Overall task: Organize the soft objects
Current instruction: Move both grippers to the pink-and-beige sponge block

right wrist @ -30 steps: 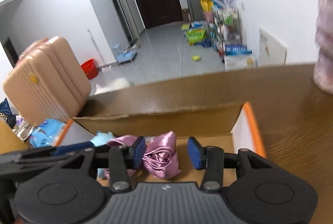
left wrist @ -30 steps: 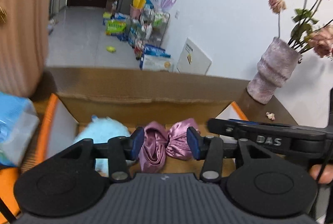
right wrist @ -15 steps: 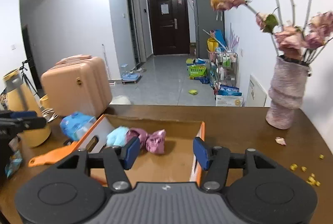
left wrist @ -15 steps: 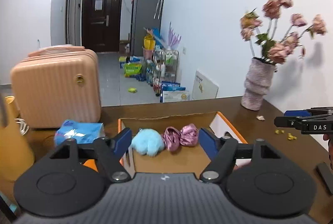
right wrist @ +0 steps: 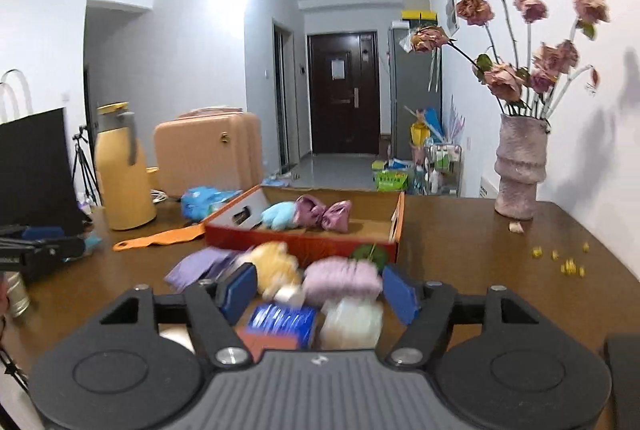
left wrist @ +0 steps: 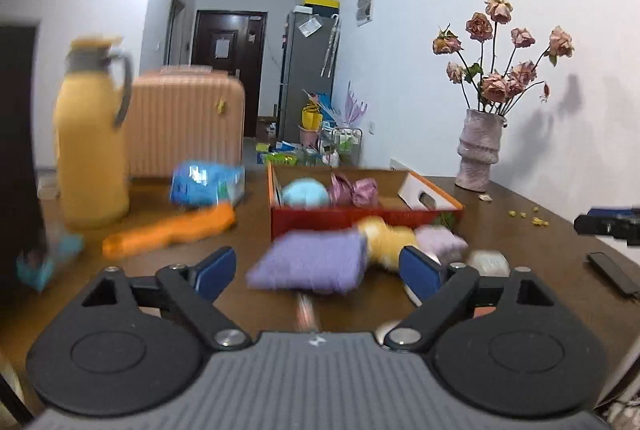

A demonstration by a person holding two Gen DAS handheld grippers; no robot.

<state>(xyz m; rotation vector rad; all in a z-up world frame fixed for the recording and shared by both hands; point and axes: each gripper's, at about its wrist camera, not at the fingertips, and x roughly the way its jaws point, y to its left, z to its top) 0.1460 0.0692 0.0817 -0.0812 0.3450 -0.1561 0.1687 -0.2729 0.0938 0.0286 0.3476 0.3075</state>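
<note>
While my left gripper [left wrist: 316, 272] and right gripper [right wrist: 318, 294] are opening with nothing in them, the blue fluffy toy [right wrist: 280, 215] and pink satin bow [right wrist: 323, 215] lie in the orange box [right wrist: 304, 244]. I think the purple cloth [left wrist: 310, 264], yellow plush [right wrist: 276, 266] and lilac pad [right wrist: 342, 280] on the worktop [right wrist: 480, 262] are left.

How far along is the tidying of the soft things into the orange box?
Done: a blue plush and a pink satin bow lie in the orange box. In hand: nothing; left gripper and right gripper are empty, jaws opening. Left: purple cloth, yellow plush and lilac pad on the table.
</note>
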